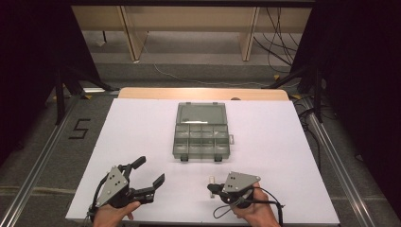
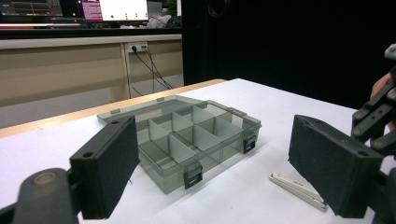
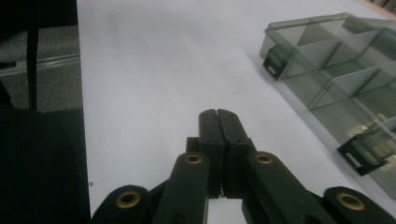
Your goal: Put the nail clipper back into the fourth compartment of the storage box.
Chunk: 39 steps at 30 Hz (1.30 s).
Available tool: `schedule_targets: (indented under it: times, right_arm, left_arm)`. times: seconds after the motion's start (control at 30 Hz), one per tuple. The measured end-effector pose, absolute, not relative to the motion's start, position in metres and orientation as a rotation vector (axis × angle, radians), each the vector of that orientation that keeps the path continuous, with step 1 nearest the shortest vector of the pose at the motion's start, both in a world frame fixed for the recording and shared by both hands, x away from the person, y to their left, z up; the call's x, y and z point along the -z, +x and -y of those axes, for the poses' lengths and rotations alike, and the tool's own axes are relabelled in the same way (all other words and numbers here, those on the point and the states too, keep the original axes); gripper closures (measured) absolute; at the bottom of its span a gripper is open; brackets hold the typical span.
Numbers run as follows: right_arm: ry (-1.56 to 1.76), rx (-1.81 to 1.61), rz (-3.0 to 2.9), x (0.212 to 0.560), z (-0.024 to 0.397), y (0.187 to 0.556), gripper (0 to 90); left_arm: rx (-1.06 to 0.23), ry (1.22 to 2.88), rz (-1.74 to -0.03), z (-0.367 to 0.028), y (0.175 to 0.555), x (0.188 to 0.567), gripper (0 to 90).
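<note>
Two hand-held grippers sit near the front edge of the white table. The left gripper has its jaws spread wide and holds nothing; in the left gripper view its two black pads frame the open space before them. The right gripper has its jaws pressed flat together, and in the right gripper view no gap shows between them. Whether anything thin is caught between them, I cannot tell.

A small white flat piece, something like a clip, lies on the table just at the tip of the right gripper; in the left gripper view it lies flat on the white surface, beside the left gripper's right pad.

Farther back, at the middle of the table, stands a grey transparent organizer box. Its lid is open and lies back flat, and its compartments are separated by thin dividers. Two dark latches sit on its front wall. The box is well apart from both grippers.
</note>
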State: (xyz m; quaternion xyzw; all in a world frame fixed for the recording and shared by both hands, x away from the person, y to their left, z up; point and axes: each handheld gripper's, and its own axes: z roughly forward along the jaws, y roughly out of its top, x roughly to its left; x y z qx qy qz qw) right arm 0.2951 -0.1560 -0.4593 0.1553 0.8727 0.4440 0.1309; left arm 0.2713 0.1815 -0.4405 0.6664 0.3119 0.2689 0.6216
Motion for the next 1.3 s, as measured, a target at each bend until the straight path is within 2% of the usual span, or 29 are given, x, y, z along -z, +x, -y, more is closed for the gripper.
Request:
schedule_targets:
  times: [0.6, 1.13, 1.3]
  right_arm:
    - [0.37, -1.046, -2.677, 0.483, 0.13, 0.295, 90.0]
    - [0.432, -0.917, -2.722, 0.482, 0.138, 0.296, 90.0]
    - [0.445, -0.985, -2.714, 0.48, 0.139, 0.298, 90.0]
  left_arm:
    - [-0.617, 1.531, -0.721, -0.182, 0.271, 0.44, 15.5]
    - [-0.62, 1.527, -0.716, -0.182, 0.27, 0.44, 15.5]
    - [-0.621, 1.531, -0.713, -0.181, 0.27, 0.44, 15.5]
